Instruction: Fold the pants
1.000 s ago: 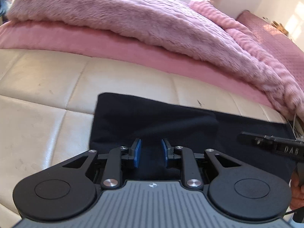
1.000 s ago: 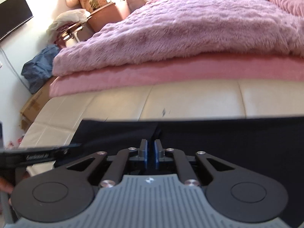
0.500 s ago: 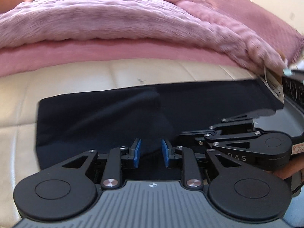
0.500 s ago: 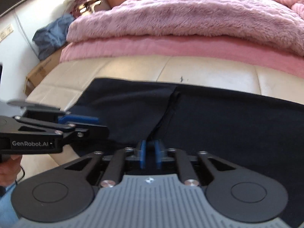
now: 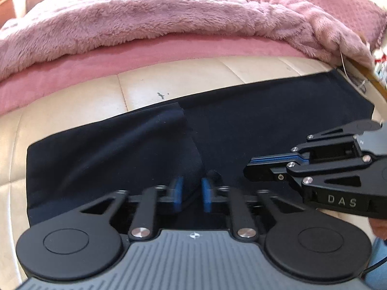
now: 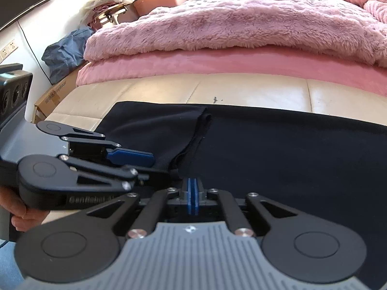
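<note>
Lying flat across the cream bed (image 5: 188, 82), the black pants (image 5: 254, 130) show one leg end folded over; left tongs (image 5: 191, 194) part-open around its near edge, right tongs (image 6: 192, 197) shut, seemingly empty.

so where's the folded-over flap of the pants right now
In the left wrist view the folded flap lies on the left part of the dark pants, on the cream cushion below the pink blanket, with the left gripper at its near edge.
</note>
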Tool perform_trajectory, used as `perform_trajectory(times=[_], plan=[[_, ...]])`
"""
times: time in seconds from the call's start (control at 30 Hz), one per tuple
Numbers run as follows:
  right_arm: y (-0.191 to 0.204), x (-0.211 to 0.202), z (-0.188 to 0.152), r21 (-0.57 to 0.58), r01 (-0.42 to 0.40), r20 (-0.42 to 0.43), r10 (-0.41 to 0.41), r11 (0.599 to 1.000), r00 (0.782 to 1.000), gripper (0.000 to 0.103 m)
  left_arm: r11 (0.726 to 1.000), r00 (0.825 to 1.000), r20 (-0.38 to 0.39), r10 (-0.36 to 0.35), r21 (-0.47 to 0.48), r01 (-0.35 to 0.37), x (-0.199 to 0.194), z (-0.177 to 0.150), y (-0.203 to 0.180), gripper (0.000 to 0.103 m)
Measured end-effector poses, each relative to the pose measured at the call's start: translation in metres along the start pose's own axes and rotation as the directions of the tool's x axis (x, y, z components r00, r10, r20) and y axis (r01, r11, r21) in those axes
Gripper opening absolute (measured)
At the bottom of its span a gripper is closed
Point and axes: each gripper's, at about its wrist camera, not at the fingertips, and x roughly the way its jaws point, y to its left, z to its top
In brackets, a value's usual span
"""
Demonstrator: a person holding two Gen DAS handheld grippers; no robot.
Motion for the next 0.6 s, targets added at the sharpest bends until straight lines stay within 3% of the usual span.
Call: perform_trajectory(times=[0.2, 0.33, 0.5, 0.6], plan=[[0.006, 0.004, 0.005, -0.059, -0.04, 0.013, 0.041, 0.997, 0.999, 0.003, 0.99, 0.997, 0.032, -0.064, -0.127, 0.068, -0.017, 0.002, 0.022, 0.007], [0.01, 0.015, 0.013, -0.071, -0.061, 0.009, 0.061, 0.996, 0.998, 0.023, 0.983, 0.996, 0.058, -0.066, -0.169, 0.075, -0.027, 0.003, 0.03, 0.007], [0.005, 0.037, 0.024, -0.007, -0.084, -0.02, 0.084, 0.996, 0.996, 0.022, 0.985, 0.994, 0.081, -0.069, -0.152, 0.081, -0.038, 0.006, 0.03, 0.007], [0.001, 0.044, 0.025, 0.046, -0.108, -0.035, 0.109, 0.993, 0.993, 0.004, 0.986, 0.993, 0.088, -0.074, -0.143, 0.086, -0.043, 0.008, 0.027, 0.007]])
